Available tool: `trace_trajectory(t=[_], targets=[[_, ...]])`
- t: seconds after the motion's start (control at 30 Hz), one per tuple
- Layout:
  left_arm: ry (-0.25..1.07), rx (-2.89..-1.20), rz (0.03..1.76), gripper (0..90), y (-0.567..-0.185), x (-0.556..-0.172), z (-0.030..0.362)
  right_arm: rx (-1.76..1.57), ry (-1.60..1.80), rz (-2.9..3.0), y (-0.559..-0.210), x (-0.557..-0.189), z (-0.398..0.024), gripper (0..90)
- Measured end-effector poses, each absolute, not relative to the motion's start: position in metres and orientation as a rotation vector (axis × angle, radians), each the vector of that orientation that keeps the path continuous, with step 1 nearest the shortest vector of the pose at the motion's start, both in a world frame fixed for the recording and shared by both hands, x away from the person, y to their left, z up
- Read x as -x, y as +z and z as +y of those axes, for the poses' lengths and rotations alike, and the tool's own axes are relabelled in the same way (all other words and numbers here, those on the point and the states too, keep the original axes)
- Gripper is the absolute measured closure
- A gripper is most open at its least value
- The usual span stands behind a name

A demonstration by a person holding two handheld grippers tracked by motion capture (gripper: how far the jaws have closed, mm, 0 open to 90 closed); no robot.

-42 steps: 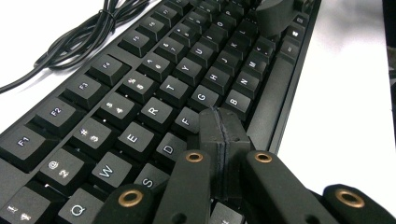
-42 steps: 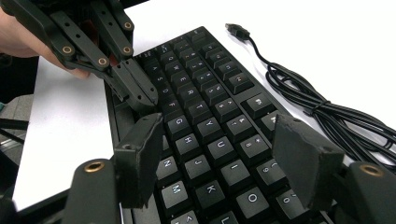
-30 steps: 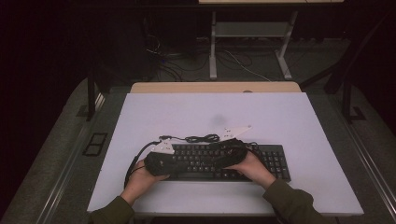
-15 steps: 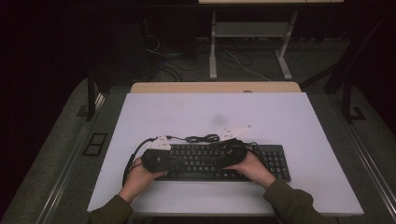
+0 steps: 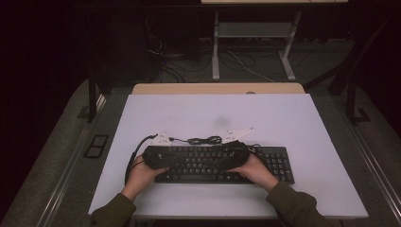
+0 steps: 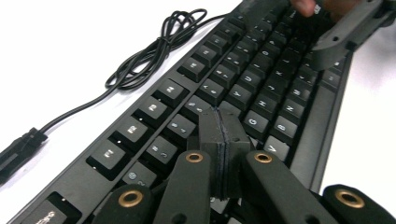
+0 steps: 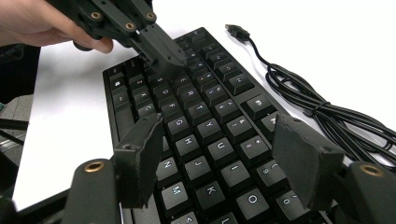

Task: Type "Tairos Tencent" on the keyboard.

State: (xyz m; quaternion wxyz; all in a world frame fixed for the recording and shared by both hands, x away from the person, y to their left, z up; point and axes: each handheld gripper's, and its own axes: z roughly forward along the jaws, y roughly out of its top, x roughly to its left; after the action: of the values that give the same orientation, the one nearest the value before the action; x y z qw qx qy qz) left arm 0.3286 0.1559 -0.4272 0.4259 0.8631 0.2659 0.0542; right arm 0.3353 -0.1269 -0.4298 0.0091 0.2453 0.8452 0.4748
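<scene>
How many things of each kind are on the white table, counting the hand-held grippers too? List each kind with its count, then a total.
Keyboard: 1
Coiled black cable: 1
Grippers, left gripper and right gripper: 2
Total: 4

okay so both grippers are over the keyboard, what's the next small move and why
Probably press the left gripper straight down onto the key beneath it. Its jaws are shut into one tip, poised above the left part of the keyboard, while the right gripper hangs open above the keys, gripping nothing.
</scene>
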Motion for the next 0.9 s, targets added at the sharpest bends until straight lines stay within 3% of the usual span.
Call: trace_trajectory(t=[0.9], targets=[[0.139,-2.188,0.674,89.5,-0.4343,-0.3320,0.1556,-0.764,1.479,2.648,-0.4303,-0.3346,-0.1256,34.3]])
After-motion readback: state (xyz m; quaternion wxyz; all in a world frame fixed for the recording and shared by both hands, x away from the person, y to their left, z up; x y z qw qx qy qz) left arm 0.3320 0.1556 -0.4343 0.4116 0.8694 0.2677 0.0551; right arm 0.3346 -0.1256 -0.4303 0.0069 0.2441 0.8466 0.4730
